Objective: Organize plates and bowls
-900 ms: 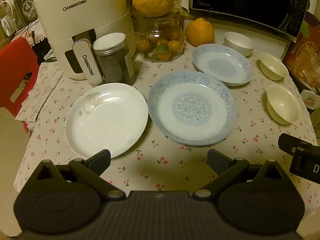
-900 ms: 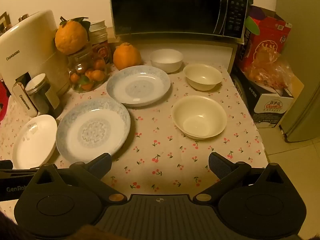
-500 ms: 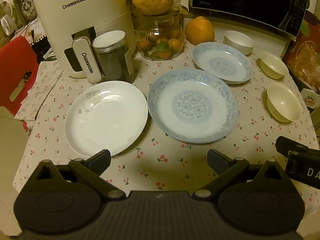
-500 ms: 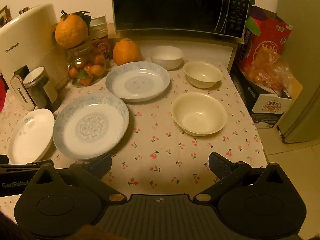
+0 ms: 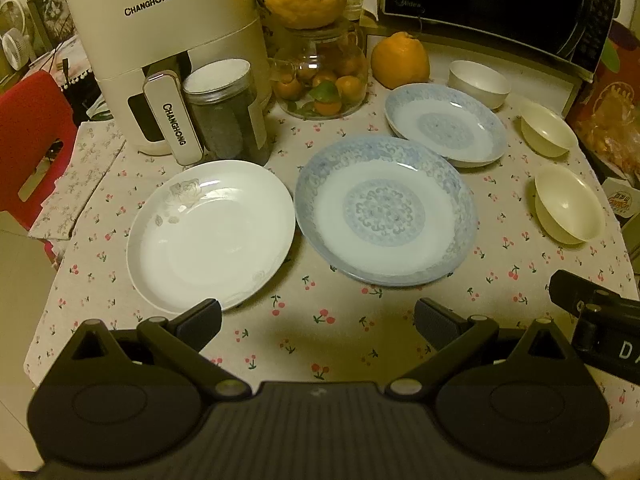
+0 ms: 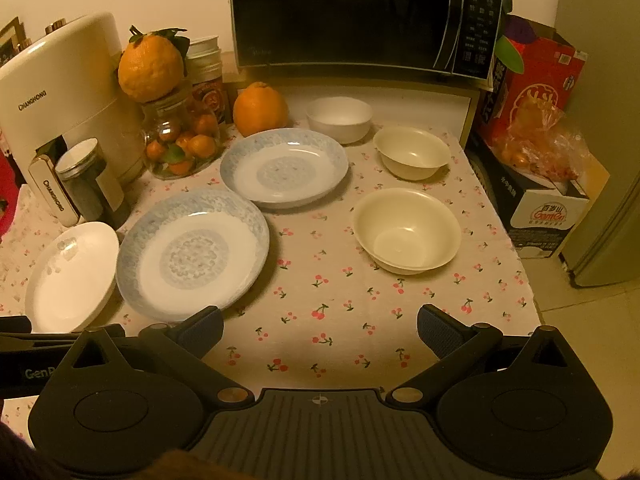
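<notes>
A white plate (image 5: 208,236) lies at the front left of the cherry-print tablecloth (image 5: 320,332), a large blue-patterned plate (image 5: 384,210) beside it, and a smaller blue plate (image 5: 446,124) behind. Two cream bowls (image 5: 568,210) (image 5: 546,130) and a white bowl (image 5: 478,82) stand to the right. My left gripper (image 5: 318,322) is open and empty above the front edge, short of the plates. My right gripper (image 6: 320,328) is open and empty, in front of the large blue plate (image 6: 192,254) and the near cream bowl (image 6: 406,230). The right gripper's side shows in the left wrist view (image 5: 596,320).
A cream CHANGHONG appliance (image 5: 172,52), a dark jar (image 5: 224,108), a glass jar of small oranges (image 5: 324,80) and a large citrus (image 5: 400,60) stand at the back. A microwave (image 6: 360,16) sits behind. Boxes (image 6: 536,160) stand past the table's right edge. A red chair (image 5: 32,136) is at the left.
Both grippers have moved slightly forward toward the dishes. Jaws stay open. No dish has moved.
</notes>
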### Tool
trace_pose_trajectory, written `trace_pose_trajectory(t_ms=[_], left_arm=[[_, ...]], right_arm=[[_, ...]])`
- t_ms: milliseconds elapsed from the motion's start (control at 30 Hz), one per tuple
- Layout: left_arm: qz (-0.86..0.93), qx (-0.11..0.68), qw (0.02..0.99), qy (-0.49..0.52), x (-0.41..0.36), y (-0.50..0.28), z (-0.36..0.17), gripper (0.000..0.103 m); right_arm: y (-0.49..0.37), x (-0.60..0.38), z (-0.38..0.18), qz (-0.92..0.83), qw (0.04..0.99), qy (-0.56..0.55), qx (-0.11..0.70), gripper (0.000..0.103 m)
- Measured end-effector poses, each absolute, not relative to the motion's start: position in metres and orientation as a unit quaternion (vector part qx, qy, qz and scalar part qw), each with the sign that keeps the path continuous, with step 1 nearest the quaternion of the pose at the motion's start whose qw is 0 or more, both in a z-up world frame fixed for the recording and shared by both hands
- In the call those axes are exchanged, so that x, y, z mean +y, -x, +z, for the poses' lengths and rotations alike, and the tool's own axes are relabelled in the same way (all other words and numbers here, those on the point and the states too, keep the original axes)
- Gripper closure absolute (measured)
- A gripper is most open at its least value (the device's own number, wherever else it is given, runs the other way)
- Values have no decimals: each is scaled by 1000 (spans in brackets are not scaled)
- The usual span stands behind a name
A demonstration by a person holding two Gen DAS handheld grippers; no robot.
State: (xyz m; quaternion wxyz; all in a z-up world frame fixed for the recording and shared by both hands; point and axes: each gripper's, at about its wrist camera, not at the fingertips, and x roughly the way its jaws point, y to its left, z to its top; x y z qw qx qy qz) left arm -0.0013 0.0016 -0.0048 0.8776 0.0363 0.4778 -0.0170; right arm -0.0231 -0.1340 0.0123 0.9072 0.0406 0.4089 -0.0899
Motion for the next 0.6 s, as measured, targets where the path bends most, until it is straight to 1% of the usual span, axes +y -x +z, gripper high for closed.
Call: trace_pose_trajectory(t_ms=[600], left_arm=[[-20, 475, 879, -37, 0, 3, -4, 0]], right_arm=[[25, -137, 12, -95, 908, -48, 405, 0]])
